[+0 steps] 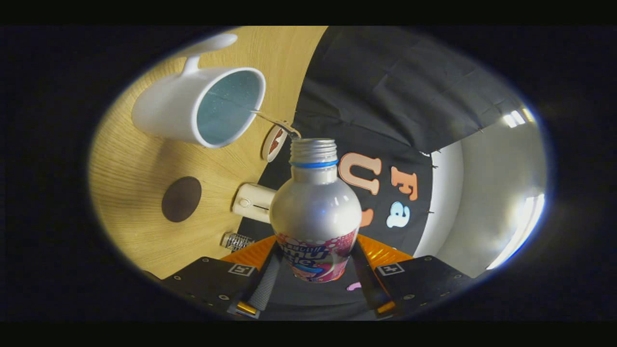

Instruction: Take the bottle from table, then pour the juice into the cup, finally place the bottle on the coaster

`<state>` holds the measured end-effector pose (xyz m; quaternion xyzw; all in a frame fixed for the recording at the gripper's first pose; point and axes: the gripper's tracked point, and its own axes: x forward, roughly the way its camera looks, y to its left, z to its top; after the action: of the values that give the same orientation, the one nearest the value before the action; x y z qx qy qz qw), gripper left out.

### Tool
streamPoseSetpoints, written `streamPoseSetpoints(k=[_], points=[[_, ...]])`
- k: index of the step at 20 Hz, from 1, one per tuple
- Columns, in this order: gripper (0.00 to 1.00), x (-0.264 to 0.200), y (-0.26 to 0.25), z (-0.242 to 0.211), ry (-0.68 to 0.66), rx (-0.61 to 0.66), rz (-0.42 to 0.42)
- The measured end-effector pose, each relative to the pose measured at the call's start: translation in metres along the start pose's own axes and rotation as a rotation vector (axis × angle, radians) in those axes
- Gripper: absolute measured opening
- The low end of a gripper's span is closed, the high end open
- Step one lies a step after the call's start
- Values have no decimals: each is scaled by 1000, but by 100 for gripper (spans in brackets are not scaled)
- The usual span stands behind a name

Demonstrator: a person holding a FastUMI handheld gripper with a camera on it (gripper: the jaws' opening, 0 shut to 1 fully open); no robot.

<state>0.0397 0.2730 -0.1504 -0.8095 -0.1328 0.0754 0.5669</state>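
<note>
A silver bottle (315, 207) with a blue neck ring, an open threaded mouth and a pink label is held between my fingers; my gripper (315, 270) is shut on its lower body. The view is rolled, so the bottle is tipped over the wooden table (140, 241). A thin stream of liquid (272, 121) runs from the bottle's mouth to the rim of a white mug (193, 108) with a bluish inside, just beyond the mouth. A dark round coaster (181, 199) lies on the table beside the bottle, nearer me than the mug.
A small round disc (274, 143) lies by the table's edge near the bottle's mouth. A cream-coloured device (253, 202) and a small metal ribbed thing (236, 241) sit at the table's edge next to the bottle. Black cloth wall and a white wall lie beyond.
</note>
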Motion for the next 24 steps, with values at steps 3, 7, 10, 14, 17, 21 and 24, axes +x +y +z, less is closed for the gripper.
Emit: streamPoseSetpoints(k=[3, 7, 10, 14, 17, 21, 24], points=[[76, 1, 0, -1, -3, -11, 14], [76, 0, -3, -3, -1, -32, 14], [76, 2, -9, -8, 7, -56, -7], [76, 7, -11, -9, 5, -74, -10], [76, 8, -13, -9, -1, -93, -18], [76, 7, -18, -5, -16, -136, -43], [76, 9, -17, -4, -21, -139, -44]])
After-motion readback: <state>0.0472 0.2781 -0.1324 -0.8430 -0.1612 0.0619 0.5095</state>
